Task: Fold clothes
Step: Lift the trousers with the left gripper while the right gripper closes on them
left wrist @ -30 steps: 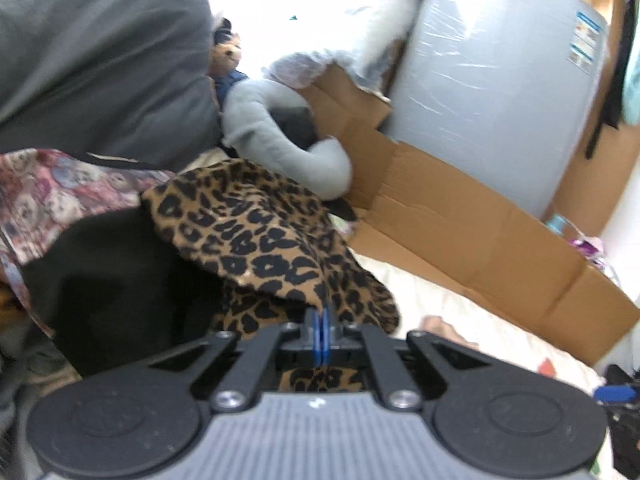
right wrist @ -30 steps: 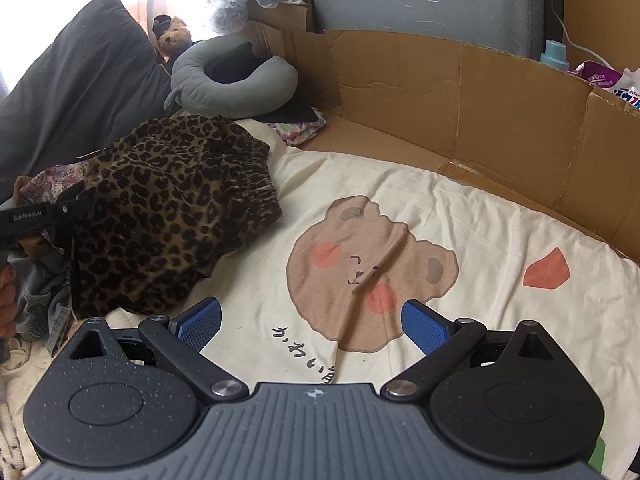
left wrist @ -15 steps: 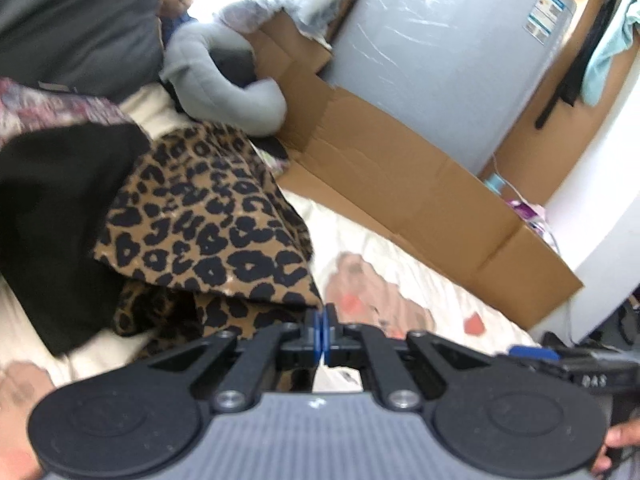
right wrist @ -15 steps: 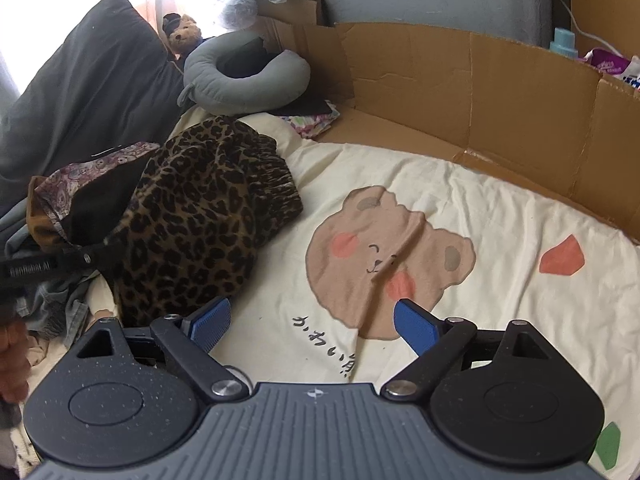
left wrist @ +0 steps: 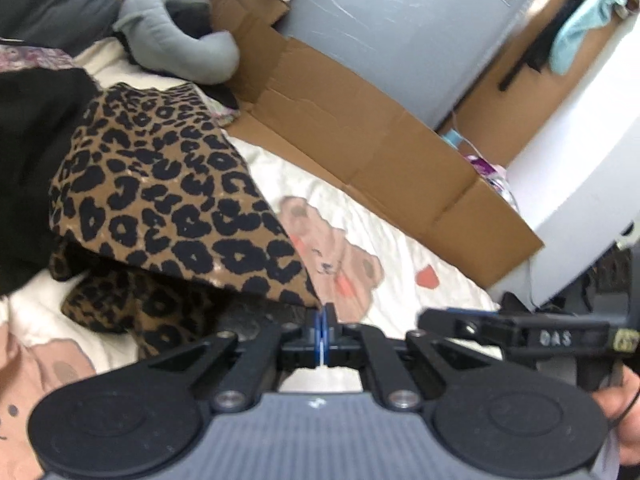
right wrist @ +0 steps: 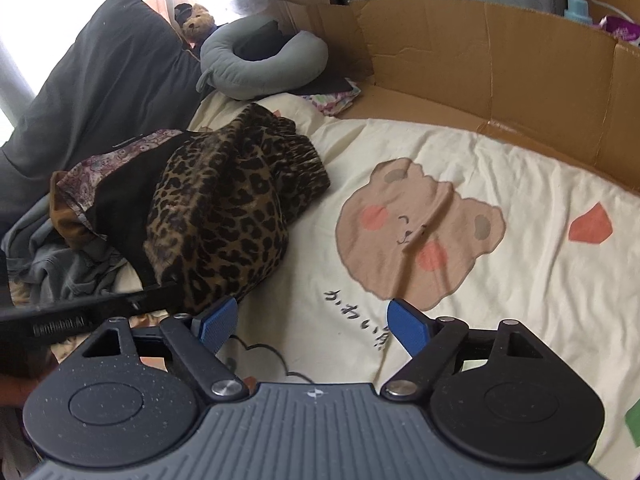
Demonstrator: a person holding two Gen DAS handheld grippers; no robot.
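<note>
A leopard-print garment (left wrist: 168, 196) is stretched from the clothes pile toward me, one corner pinched in my left gripper (left wrist: 323, 322), which is shut on it. In the right wrist view the same leopard-print garment (right wrist: 224, 216) drapes over the pile at the left, and the left gripper (right wrist: 160, 298) shows as a dark bar at its lower edge. My right gripper (right wrist: 312, 322) is open above the cream bear-print sheet (right wrist: 420, 224), with nothing between its blue pads; it sits just right of the garment. It also shows in the left wrist view as the right gripper (left wrist: 520, 334).
A pile of dark and floral clothes (right wrist: 92, 196) lies left of the garment. A grey neck pillow (right wrist: 260, 60), a dark pillow (right wrist: 100, 92) and a small teddy bear (right wrist: 198, 20) sit at the back. A cardboard wall (right wrist: 500, 52) borders the bed's far side.
My left gripper has pulled the leopard garment away from the pile toward the bear print, stretching it out. The right gripper has moved closer to the garment's edge and stays open.
</note>
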